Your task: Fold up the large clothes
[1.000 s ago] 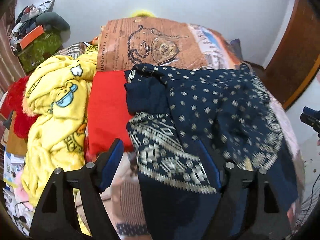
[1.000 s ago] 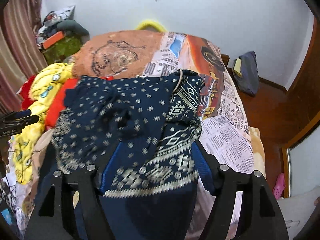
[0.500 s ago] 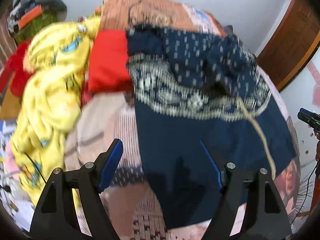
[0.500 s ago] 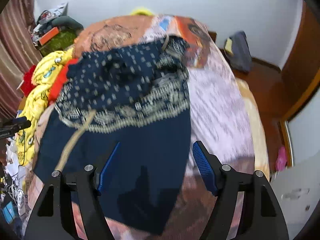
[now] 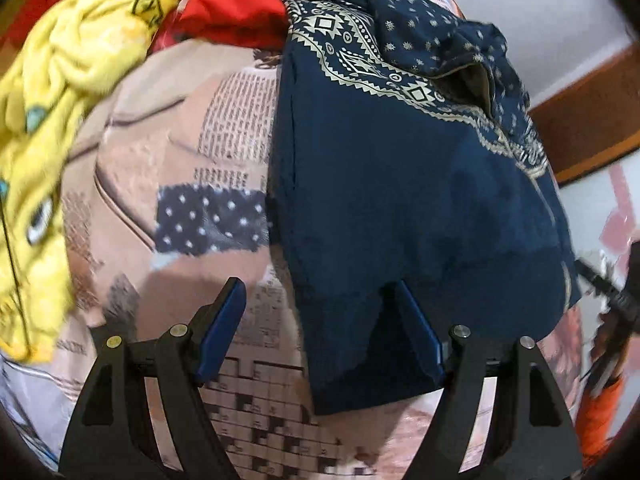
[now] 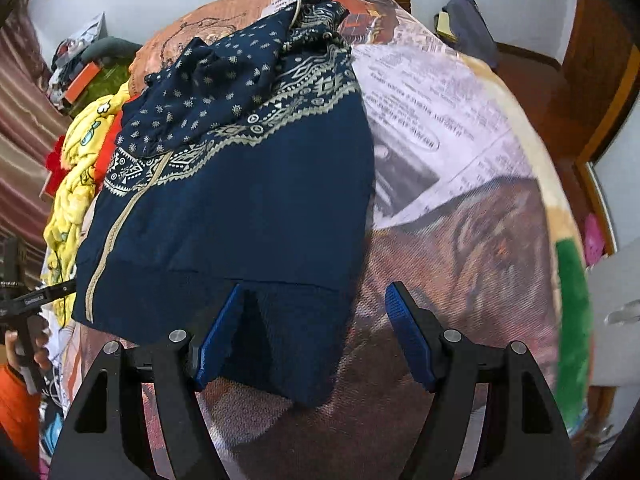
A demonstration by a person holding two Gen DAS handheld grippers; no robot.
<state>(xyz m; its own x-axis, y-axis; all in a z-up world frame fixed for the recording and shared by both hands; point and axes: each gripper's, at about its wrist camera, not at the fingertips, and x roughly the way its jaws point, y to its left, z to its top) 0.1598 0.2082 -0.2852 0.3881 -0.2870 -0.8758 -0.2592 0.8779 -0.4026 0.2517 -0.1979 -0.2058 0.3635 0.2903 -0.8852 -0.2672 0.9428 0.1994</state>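
Note:
A navy hooded top with a cream patterned band lies spread on the bed, hood end far, hem near; it also shows in the right wrist view. My left gripper is open just above the hem's left corner, its right finger over the cloth. My right gripper is open at the hem's right corner, its left finger over the cloth. Neither holds anything.
A newspaper-print bedspread covers the bed. A yellow cartoon blanket and a red cloth lie left of the top. A cluttered shelf stands far left. Wooden floor and a dark bag are to the right.
Both grippers have pulled back and down from over the bunched top to its near hem. The top now lies stretched out flat toward me.

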